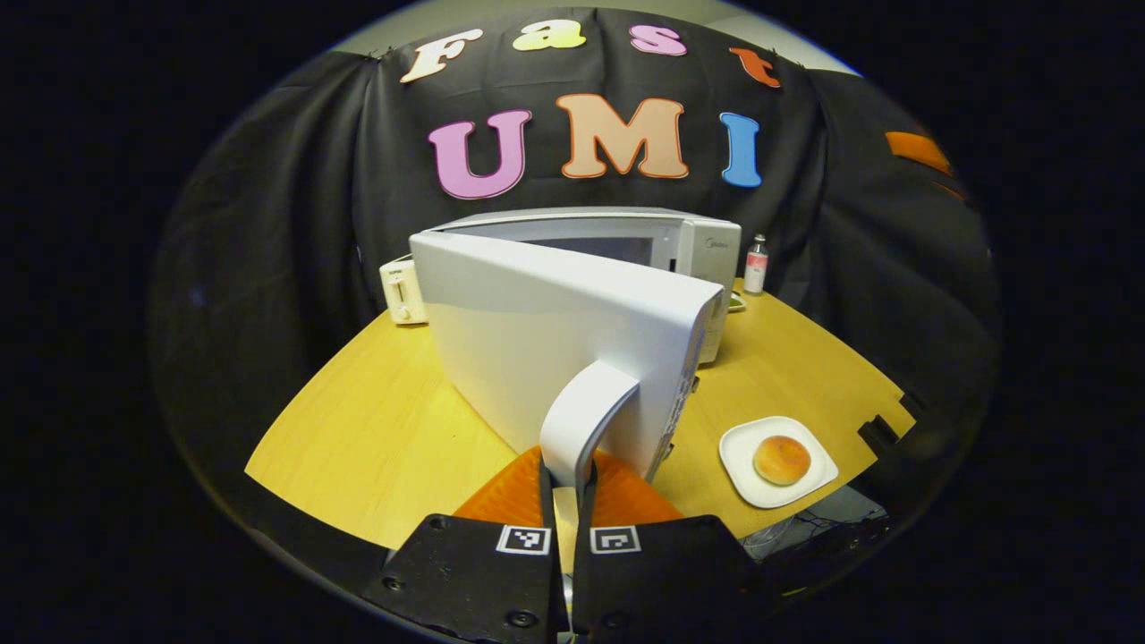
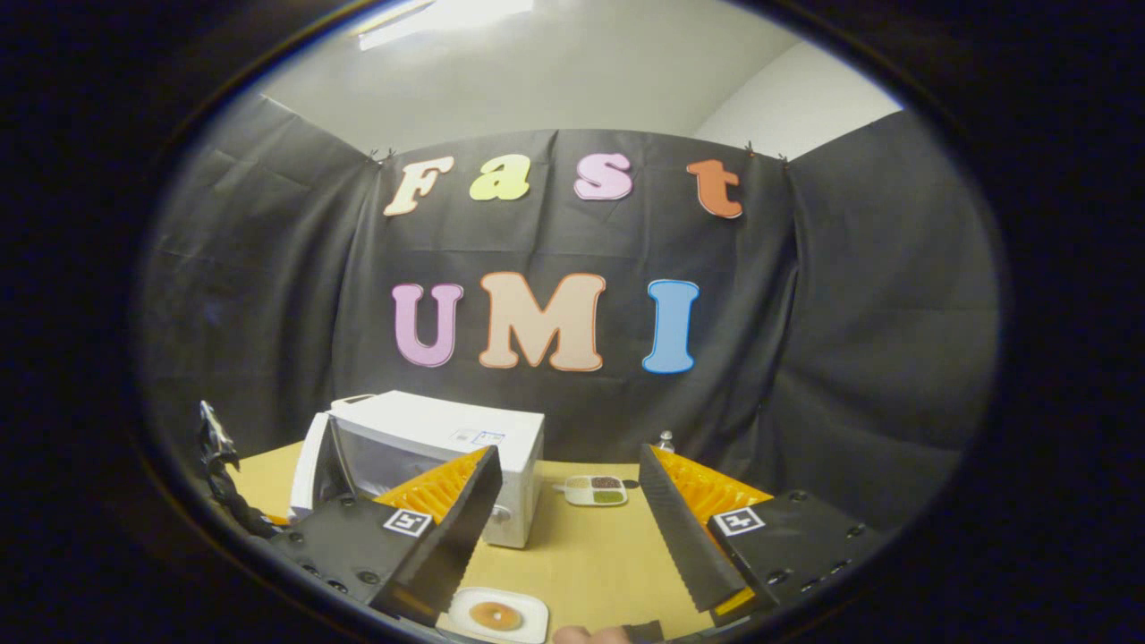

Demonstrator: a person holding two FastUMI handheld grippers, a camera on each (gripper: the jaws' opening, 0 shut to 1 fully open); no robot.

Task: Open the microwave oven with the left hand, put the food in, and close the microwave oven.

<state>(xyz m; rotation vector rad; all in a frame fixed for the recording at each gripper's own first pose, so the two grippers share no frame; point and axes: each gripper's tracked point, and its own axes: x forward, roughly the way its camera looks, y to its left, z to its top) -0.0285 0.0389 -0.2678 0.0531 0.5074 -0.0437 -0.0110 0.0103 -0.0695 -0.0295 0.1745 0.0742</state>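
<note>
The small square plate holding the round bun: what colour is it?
White; the small square plate shows best in the left gripper view, on the yellow wooden table.

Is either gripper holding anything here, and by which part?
The left gripper is shut on the microwave door's handle, near its lower end. The right gripper is open and holds nothing.

We see black cloth (image 2: 850, 358) draped as the booth's wall on three sides, creased and pinned along its top edge. Above it we see a pale wall (image 2: 572, 80) and a ceiling light (image 2: 447, 16). A light wooden tabletop (image 1: 385, 420) stands before the cloth.
</note>
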